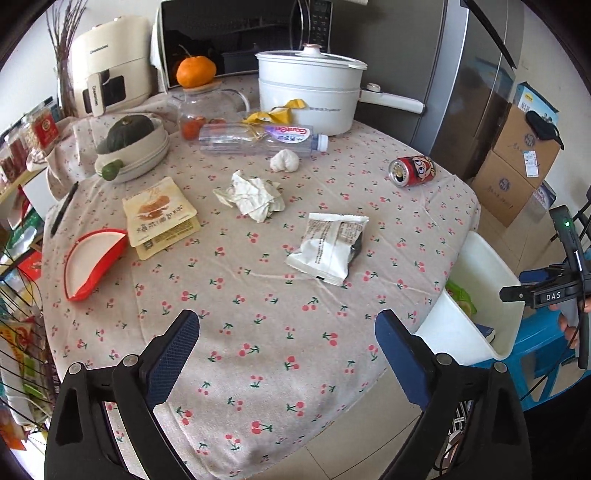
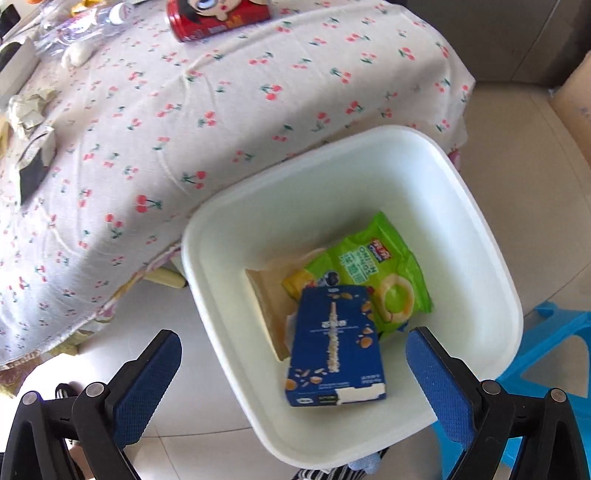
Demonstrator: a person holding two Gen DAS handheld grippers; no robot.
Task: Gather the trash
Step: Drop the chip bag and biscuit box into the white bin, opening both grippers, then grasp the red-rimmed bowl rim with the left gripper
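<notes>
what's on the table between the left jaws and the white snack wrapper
Nothing: in the left wrist view only bare cherry-print tablecloth lies between the open left gripper and the white snack wrapper.

Bright daylight, soft shadows, strong fisheye bending at edges, right wrist view slightly motion-blurred, mildly overexposed

The left wrist view looks from the near edge across the whole tabletop (image 1: 258, 295) toward 12 o'clock. The right wrist view hangs close above the white bin (image 2: 369, 166), facing down. Both show the bin (image 1: 491, 280) and red can (image 1: 412, 170) (image 2: 218, 14).
</notes>
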